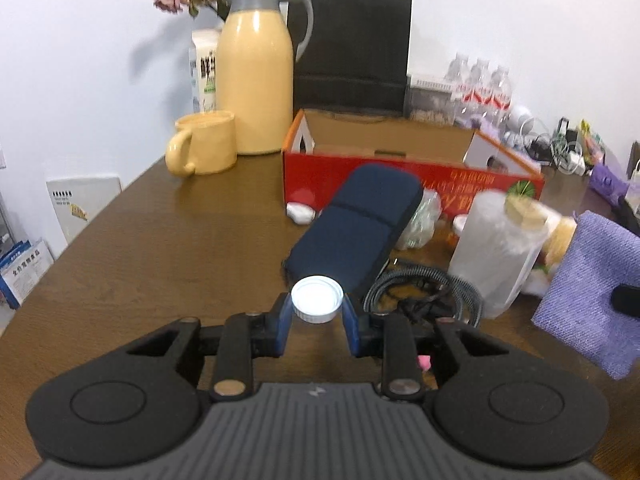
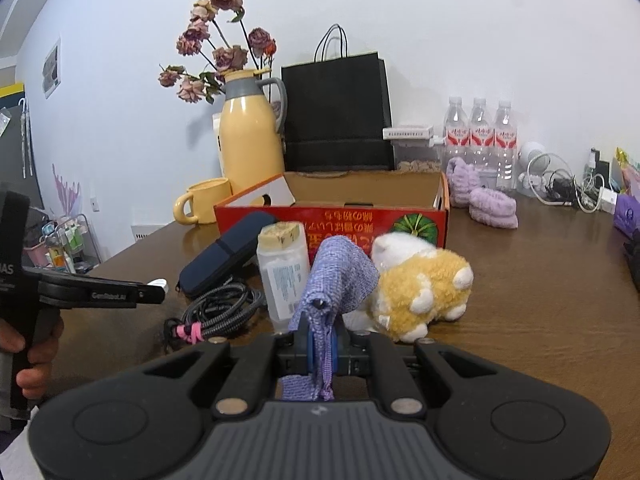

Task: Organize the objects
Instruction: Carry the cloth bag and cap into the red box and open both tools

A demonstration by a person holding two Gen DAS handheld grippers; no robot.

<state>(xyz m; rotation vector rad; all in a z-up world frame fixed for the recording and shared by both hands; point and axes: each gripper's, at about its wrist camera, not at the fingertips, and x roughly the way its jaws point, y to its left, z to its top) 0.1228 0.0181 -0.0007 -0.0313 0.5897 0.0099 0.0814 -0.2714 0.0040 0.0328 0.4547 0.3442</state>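
My left gripper [image 1: 317,316] is shut on a white bottle cap [image 1: 317,298] and holds it above the brown table [image 1: 160,248]; it also shows at the left of the right wrist view [image 2: 158,285]. My right gripper [image 2: 321,350] is shut on a purple knitted cloth [image 2: 340,276], which hangs over its fingers; the cloth also shows in the left wrist view [image 1: 588,292]. An open red cardboard box [image 1: 400,168] [image 2: 332,216] stands behind the clutter. In front of it lie a dark blue case [image 1: 360,220] [image 2: 224,258], a clear plastic bottle [image 1: 496,248] [image 2: 284,276], a coiled black cable [image 1: 420,284] [image 2: 220,312] and a plush cat [image 2: 424,284].
A yellow jug [image 1: 256,76] [image 2: 250,140] and yellow mug [image 1: 204,142] [image 2: 204,200] stand back left. A black paper bag [image 1: 352,48] [image 2: 336,116], three water bottles [image 2: 480,140], purple slippers [image 2: 492,206] and tangled cables [image 2: 560,184] sit behind and right.
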